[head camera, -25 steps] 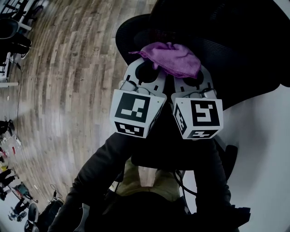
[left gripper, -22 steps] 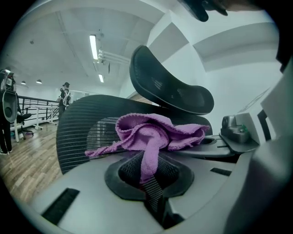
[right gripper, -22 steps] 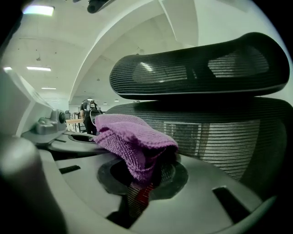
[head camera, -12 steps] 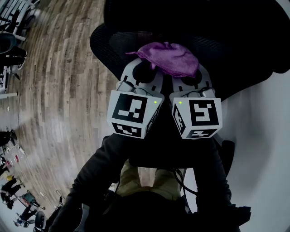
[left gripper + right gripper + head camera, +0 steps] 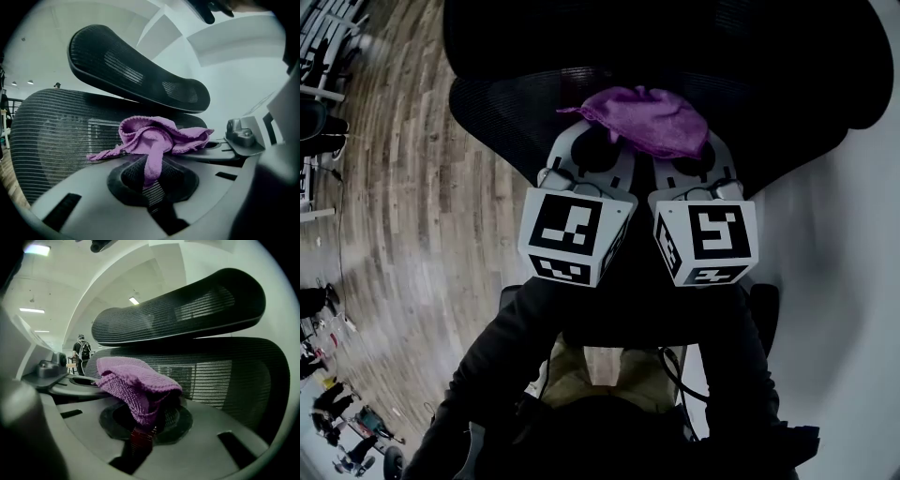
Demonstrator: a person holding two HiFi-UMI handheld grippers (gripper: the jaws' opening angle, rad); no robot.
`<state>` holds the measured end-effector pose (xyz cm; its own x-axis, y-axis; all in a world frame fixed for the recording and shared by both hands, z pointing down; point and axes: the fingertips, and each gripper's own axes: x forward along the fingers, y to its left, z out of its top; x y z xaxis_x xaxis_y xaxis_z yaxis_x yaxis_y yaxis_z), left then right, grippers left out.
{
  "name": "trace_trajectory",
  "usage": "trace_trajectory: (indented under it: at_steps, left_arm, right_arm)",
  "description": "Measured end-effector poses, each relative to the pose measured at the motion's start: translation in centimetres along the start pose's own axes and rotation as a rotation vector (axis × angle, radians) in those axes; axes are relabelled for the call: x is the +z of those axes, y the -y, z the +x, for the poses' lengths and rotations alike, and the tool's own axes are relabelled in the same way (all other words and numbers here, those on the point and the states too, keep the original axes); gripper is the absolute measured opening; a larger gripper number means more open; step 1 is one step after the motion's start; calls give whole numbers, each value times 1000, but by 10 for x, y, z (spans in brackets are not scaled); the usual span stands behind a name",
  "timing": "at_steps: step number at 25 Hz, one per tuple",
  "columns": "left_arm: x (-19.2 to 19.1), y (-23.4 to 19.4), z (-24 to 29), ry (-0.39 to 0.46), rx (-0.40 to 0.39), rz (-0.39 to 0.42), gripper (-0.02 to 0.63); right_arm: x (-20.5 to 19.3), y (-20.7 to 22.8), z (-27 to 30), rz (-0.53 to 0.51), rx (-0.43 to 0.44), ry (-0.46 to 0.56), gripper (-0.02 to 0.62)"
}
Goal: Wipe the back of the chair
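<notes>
**Hand-held grippers and cloth.** The left hand-held gripper (image 5: 592,148) is directly in front of the mesh chair back (image 5: 502,117), with its tips against the mesh. Its jaws are closed on a hanging fold of the purple cloth (image 5: 645,120). In the left gripper view, that fold runs down from the bunched cloth (image 5: 151,135) into the closed jaws of the left hand-held gripper (image 5: 151,185).

The cloth spans the tips of both tools and lies against the chair back at its upper middle, just below the headrest (image 5: 136,70).

The right hand-held gripper (image 5: 692,155) is just beside the left one, also facing the chair back. Its jaws are closed on the other end of the cloth (image 5: 136,380), which drapes over them.

**Surface and room.**
- Left of the chair back: a wood-plank floor (image 5: 412,197).
- Right of the chair back: a pale, smooth surface (image 5: 839,281). The views do not show whether it is a wall or a desk.
- Beyond the chair back, in the right gripper view: a white ceiling with strip lights (image 5: 32,311), and a distant person (image 5: 83,352) carrying a backpack.
</notes>
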<state>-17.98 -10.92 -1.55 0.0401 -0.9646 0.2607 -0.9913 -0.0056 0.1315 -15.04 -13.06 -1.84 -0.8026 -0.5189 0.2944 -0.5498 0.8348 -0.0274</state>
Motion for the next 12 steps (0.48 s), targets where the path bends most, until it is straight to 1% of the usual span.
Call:
trace_trajectory:
  at_steps: [8,12]
  left_arm:
    - [4,24,16,-11,-25,9,48]
    - [-1,45,23,-12,-44,15,48]
  right_arm:
    - [0,26,-12,9,-25,3,51]
    - [-8,42,-26,17,-44,10,51]
